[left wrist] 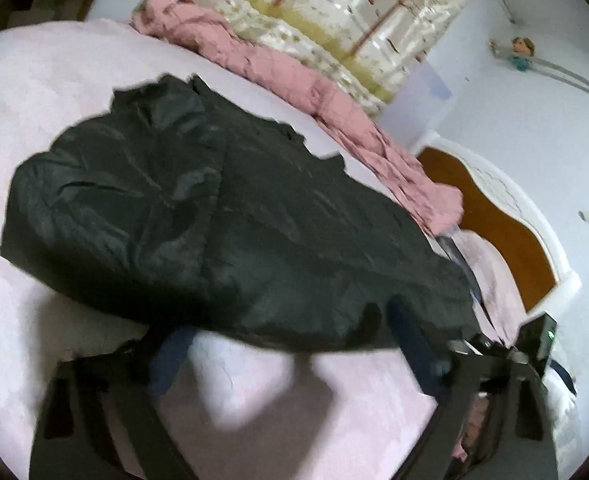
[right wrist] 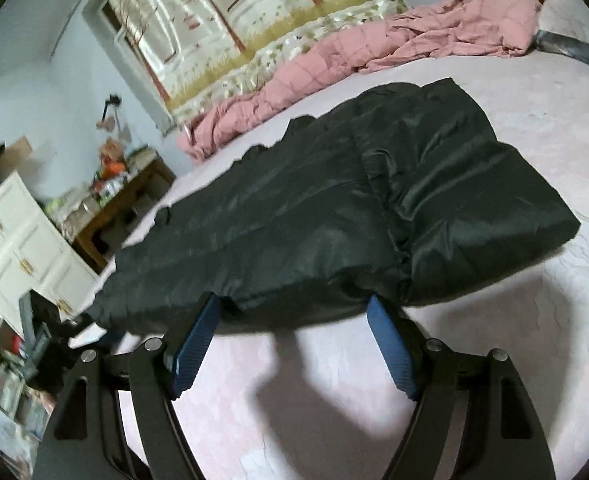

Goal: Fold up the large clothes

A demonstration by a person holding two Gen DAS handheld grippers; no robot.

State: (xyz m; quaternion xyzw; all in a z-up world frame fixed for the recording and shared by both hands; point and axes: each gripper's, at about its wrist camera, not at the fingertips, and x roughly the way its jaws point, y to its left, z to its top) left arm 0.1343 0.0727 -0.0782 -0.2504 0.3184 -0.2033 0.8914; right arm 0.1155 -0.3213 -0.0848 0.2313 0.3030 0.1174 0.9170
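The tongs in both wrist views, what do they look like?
Both pairs look alike. The right tongs have black, curved arms with slot-shaped cut-outs, silver round pivot bolts, and flat blue ribbed pads on the fingers. The left tongs are blurred: the same black arms and dark blue pads.

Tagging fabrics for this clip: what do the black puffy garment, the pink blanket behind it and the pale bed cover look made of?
Black puffy garment: probably padded nylon or polyester shell, judging by its slight sheen, fine crinkles and stitched puffed panels.
Pink blanket: looks like matte quilted cotton or microfibre, with grid stitching and soft rumples.
Pale pink bed cover: seemingly a plush or fleecy textile with a faintly mottled surface; too blurred to be sure.
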